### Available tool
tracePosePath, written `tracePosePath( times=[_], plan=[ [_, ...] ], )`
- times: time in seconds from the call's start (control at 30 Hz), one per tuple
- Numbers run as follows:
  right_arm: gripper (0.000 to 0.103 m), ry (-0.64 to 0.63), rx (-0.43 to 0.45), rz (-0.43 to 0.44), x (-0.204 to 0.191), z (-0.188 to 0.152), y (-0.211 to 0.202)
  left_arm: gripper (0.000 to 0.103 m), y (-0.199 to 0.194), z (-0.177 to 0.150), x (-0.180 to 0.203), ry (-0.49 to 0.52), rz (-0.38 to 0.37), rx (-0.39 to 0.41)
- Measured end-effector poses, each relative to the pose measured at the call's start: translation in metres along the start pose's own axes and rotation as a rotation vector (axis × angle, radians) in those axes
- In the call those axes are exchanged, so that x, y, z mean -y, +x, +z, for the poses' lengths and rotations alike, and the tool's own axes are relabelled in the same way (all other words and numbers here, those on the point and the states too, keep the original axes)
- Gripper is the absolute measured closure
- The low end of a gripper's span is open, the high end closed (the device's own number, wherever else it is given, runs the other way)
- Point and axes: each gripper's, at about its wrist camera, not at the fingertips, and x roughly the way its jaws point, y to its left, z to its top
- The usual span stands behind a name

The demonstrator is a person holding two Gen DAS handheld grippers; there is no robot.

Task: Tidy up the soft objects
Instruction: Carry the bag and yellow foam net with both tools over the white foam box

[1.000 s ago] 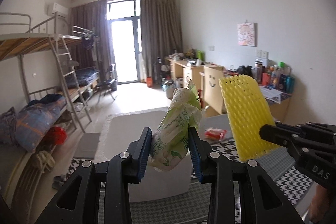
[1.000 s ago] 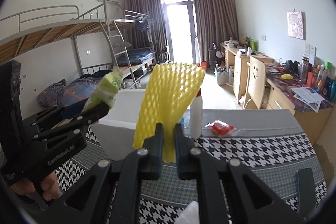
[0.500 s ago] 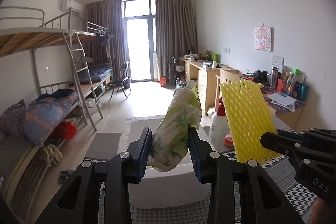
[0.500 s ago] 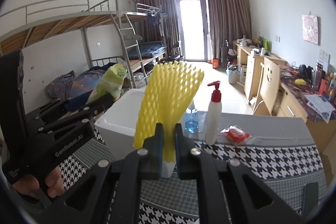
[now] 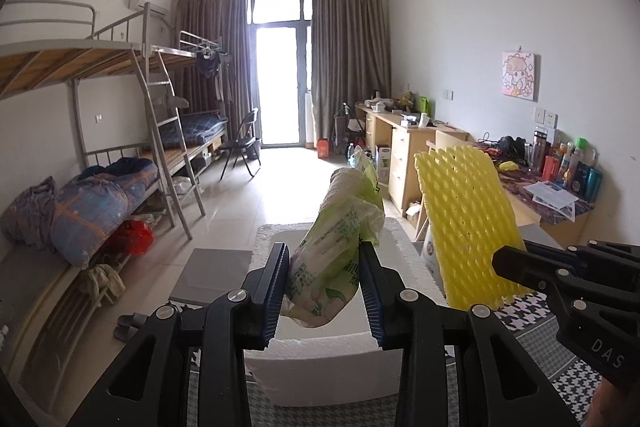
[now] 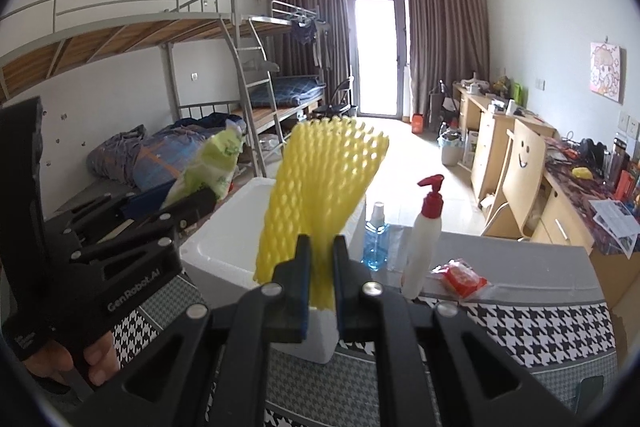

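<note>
My left gripper (image 5: pixel 323 289) is shut on a green and white soft pack (image 5: pixel 340 243) and holds it upright above a white foam box (image 5: pixel 332 351). My right gripper (image 6: pixel 320 281) is shut on a yellow foam net sleeve (image 6: pixel 320 187), held upright above the near corner of the same box (image 6: pixel 224 247). The sleeve also shows in the left wrist view (image 5: pixel 468 227), to the right of the pack. The left gripper and pack (image 6: pixel 212 167) show at the left of the right wrist view.
The box stands on a table with a houndstooth cloth (image 6: pixel 532 323). Behind the box are a blue spray bottle (image 6: pixel 375 239), a white pump bottle with a red top (image 6: pixel 424 247) and a red packet (image 6: pixel 460 277). Bunk beds stand left, desks right.
Both grippers have drawn back and risen with their loads still held. The foam box now lies lower and nearer in both views, and the bottles have come into sight.
</note>
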Motion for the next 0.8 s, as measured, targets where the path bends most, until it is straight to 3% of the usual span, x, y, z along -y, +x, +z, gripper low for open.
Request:
tracePosePath(
  times=[0.8],
  plan=[
    [0.090,0.020,-0.071,-0.005,0.002,0.013,0.046,0.065,0.052,0.007,-0.003,-0.016,-0.012,-0.106]
  ],
)
